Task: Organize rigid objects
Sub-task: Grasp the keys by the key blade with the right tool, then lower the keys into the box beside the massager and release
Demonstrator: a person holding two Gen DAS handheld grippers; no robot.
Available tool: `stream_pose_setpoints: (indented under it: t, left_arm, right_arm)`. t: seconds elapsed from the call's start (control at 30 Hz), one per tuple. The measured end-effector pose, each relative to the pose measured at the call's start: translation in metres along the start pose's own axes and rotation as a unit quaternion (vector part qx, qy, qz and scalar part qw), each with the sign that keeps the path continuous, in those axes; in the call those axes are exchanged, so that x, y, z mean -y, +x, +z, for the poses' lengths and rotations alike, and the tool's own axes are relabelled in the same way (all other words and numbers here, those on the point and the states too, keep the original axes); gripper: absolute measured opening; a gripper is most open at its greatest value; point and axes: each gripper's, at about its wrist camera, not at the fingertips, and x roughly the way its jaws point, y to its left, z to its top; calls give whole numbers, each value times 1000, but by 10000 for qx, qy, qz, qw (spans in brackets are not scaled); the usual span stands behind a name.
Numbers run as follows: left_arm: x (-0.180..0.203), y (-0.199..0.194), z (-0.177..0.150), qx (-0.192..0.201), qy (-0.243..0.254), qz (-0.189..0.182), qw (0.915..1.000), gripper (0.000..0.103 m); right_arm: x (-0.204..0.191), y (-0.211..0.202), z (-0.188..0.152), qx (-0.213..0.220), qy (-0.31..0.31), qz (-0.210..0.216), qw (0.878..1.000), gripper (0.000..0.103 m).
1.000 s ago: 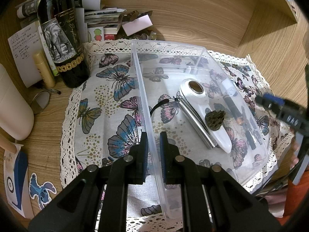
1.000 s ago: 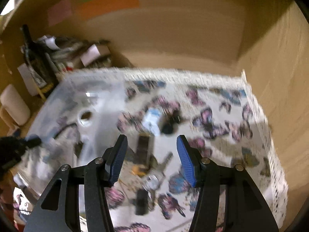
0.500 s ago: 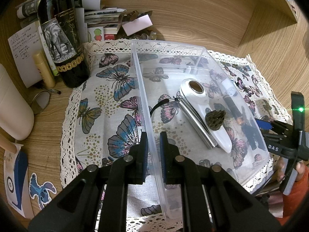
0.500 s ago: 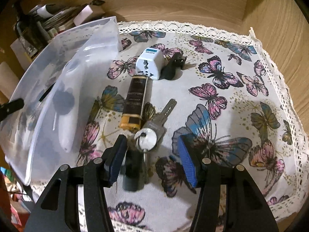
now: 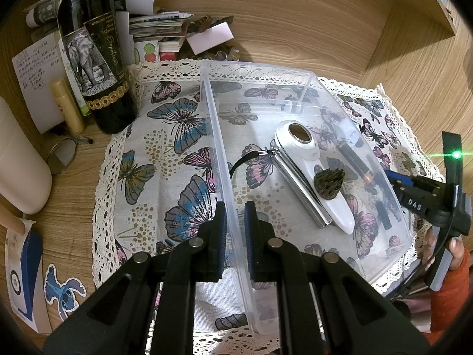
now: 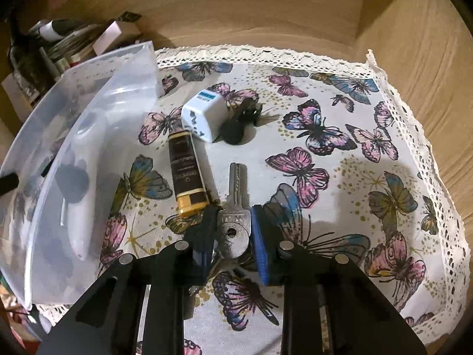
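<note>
Key: the key (image 6: pixel 235 204) lies flat on the butterfly cloth (image 6: pixel 340 118), bow toward the camera, blade pointing away, just right of the gold-capped tube (image 6: pixel 186 174); the clear bin (image 6: pixel 88 153) stands well to its left.
Right tongs: the right tongs (image 6: pixel 232 236) straddle the key's bow with the pads partly closed in; a sliver of gap shows on each side, so they look apart, not yet clamped.
Left tongs: the left tongs (image 5: pixel 235 227) are pinched together on the bin's near wall (image 5: pixel 224 159), holding it steady.
Handling: judged from its look, the key is small, stiff metal, light and slick, and lies too flat to get under easily.
Where to grip: the wide bow, edge to edge, looks the best hold; a ring seems to hang below it and may swing or snag on the cloth.
Right view only: the white plug adapter (image 6: pixel 204 118), a black piece beside it, and the bare cloth around the key.
Left view only: the bin's contents, a white handheld device (image 5: pixel 313 174), a metal bar (image 5: pixel 298 189), a dark cone (image 5: pixel 329 183); also the wine bottle (image 5: pixel 94 53) on the tabletop (image 5: pixel 310 29).
</note>
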Motion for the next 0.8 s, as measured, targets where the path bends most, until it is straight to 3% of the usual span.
stream_pose_setpoints:
  t: [0.37, 0.8]
  left_arm:
    - [0, 0, 0, 0, 3, 1, 10000, 11]
    - [0, 0, 0, -5, -3, -11, 10000, 11]
  right_arm:
    - [-10, -49, 23, 744, -116, 18, 9972, 22]
    - [-60, -105, 50, 1691, -591, 518, 9825, 22]
